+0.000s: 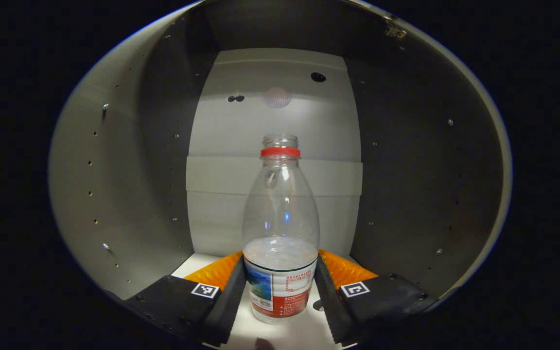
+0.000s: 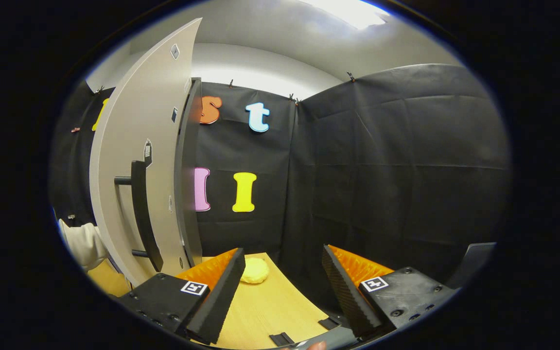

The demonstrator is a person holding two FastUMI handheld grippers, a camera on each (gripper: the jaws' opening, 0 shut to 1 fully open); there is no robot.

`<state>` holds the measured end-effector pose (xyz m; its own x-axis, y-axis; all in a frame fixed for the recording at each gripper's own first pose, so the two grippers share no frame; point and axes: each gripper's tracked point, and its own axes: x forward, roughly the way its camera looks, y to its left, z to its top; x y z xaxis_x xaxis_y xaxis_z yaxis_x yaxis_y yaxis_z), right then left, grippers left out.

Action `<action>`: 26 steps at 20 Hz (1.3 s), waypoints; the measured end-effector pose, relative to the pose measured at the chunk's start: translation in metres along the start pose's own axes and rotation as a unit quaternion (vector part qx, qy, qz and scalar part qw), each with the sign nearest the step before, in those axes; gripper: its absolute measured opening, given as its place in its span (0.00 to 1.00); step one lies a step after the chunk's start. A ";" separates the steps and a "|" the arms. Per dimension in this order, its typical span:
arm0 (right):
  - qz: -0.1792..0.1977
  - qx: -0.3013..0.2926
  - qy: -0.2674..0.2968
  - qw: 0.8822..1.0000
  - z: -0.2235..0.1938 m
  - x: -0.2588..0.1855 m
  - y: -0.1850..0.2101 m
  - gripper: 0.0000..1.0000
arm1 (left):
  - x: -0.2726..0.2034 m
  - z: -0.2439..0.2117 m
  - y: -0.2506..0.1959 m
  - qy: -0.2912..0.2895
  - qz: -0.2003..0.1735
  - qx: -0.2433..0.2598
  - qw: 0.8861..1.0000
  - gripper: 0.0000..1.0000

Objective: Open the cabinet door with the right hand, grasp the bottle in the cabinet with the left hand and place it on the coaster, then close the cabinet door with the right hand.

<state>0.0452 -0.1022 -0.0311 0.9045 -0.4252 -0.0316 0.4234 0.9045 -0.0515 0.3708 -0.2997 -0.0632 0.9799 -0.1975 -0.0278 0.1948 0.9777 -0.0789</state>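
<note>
Left gripper (image 1: pixel 280 287) at 6 o'clock of the left gripper view, both fingers flanking the bottle (image 1: pixel 280 233) low on its label; they look to press its sides, though contact is hard to confirm. Bottle upright, uncapped, red neck ring, little water in it, standing on the white floor of the cabinet (image 1: pixel 129 194) interior; grey back panel beyond at 12 o'clock.

Right gripper (image 2: pixel 284 287) at 6 o'clock of the right gripper view, jaws spread, nothing between them, above a wooden table (image 2: pixel 265 311). Coaster (image 2: pixel 254 271), pale yellow, just past the fingertips. Cabinet door (image 2: pixel 139 160) swung open at 9 o'clock, dark bar handle (image 2: pixel 140 214) on it. Sleeve (image 2: pixel 83 243) at 8 o'clock.
</note>
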 end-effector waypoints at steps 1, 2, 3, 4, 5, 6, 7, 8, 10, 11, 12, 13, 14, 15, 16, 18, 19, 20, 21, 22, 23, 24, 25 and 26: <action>0.005 0.000 0.000 1.000 0.000 -0.001 0.002 0.98 | -0.008 0.004 0.004 -0.001 -0.004 -0.001 1.000 0.76; 0.008 0.001 -0.001 1.000 0.001 0.000 0.003 0.98 | -0.017 0.008 0.006 -0.002 -0.008 0.000 1.000 0.76; 0.013 0.005 -0.003 1.000 0.002 0.000 0.005 0.98 | -0.026 0.013 0.008 -0.003 -0.015 0.000 1.000 0.76; 0.017 0.011 -0.002 1.000 0.002 0.001 0.009 0.98 | -0.037 0.018 0.010 -0.006 -0.021 0.002 1.000 0.76; 0.020 0.017 -0.002 1.000 0.002 0.002 0.012 0.98 | -0.049 0.025 0.013 -0.011 -0.029 0.002 1.000 0.76; 0.022 0.020 -0.002 1.000 0.002 0.002 0.014 0.98 | -0.062 0.032 0.016 -0.016 -0.035 0.001 0.999 0.76; 0.022 0.022 -0.004 1.000 0.003 0.002 0.015 0.98 | -0.076 0.039 0.020 -0.022 -0.040 -0.001 0.999 0.76; 0.024 0.023 -0.005 0.999 0.004 0.002 0.015 0.98 | -0.091 0.046 0.025 -0.028 -0.044 -0.003 0.999 0.76; 0.028 0.029 -0.005 0.999 0.004 0.001 0.018 0.98 | -0.121 0.055 0.034 -0.033 -0.054 -0.006 0.998 0.76; 0.030 0.032 -0.006 0.999 0.005 0.002 0.020 0.98 | -0.136 0.059 0.039 -0.034 -0.058 -0.006 0.998 0.75; 0.031 0.034 -0.007 0.999 0.005 0.002 0.022 0.98 | -0.151 0.060 0.044 -0.036 -0.060 -0.006 0.998 0.76; 0.031 0.034 -0.007 0.999 0.006 0.003 0.022 0.98 | -0.166 0.062 0.050 -0.038 -0.064 -0.006 0.997 0.75; 0.032 0.033 -0.008 0.999 0.006 0.002 0.022 0.98 | -0.180 0.062 0.055 -0.040 -0.066 -0.004 0.997 0.75; 0.032 0.031 -0.009 0.999 0.006 0.002 0.022 0.98 | -0.195 0.062 0.061 -0.042 -0.068 -0.003 0.997 0.75; 0.032 0.031 -0.009 0.999 0.006 0.003 0.021 0.98 | -0.208 0.061 0.066 -0.044 -0.070 -0.004 0.997 0.76; 0.030 0.034 -0.013 0.999 0.008 0.004 0.022 0.98 | -0.233 0.059 0.079 -0.047 -0.073 -0.009 0.996 0.75; 0.027 0.033 -0.014 0.999 0.008 0.005 0.021 0.98 | -0.244 0.057 0.086 -0.048 -0.071 -0.010 0.996 0.75; 0.024 0.032 -0.016 0.999 0.008 0.005 0.019 0.98 | -0.260 0.055 0.094 -0.051 -0.069 -0.008 0.996 0.76; 0.022 0.030 -0.018 0.999 0.009 0.005 0.019 0.98 | -0.270 0.052 0.101 -0.053 -0.067 -0.007 0.996 0.76; 0.019 0.028 -0.019 0.999 0.010 0.006 0.018 0.98 | -0.281 0.049 0.107 -0.058 -0.068 -0.006 0.996 0.75; 0.018 0.026 -0.021 0.999 0.010 0.006 0.017 0.98 | -0.291 0.044 0.111 -0.060 -0.071 -0.005 0.996 0.75; 0.016 0.024 -0.024 0.999 0.011 0.006 0.016 0.98 | -0.301 0.037 0.114 -0.061 -0.075 -0.003 0.995 0.75; 0.014 0.022 -0.025 0.999 0.012 0.007 0.016 0.98 | -0.311 0.031 0.118 -0.061 -0.076 0.001 0.995 0.75; 0.013 0.021 -0.027 0.999 0.012 0.007 0.016 0.98 | -0.313 0.023 0.119 -0.062 -0.080 0.005 0.995 0.75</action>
<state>0.0589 -0.0899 -0.0197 0.9165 -0.3993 0.0223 0.3996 0.9167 -0.0084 0.0887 -0.1195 -0.0408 0.9342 -0.3403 0.1067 0.3479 0.9354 -0.0633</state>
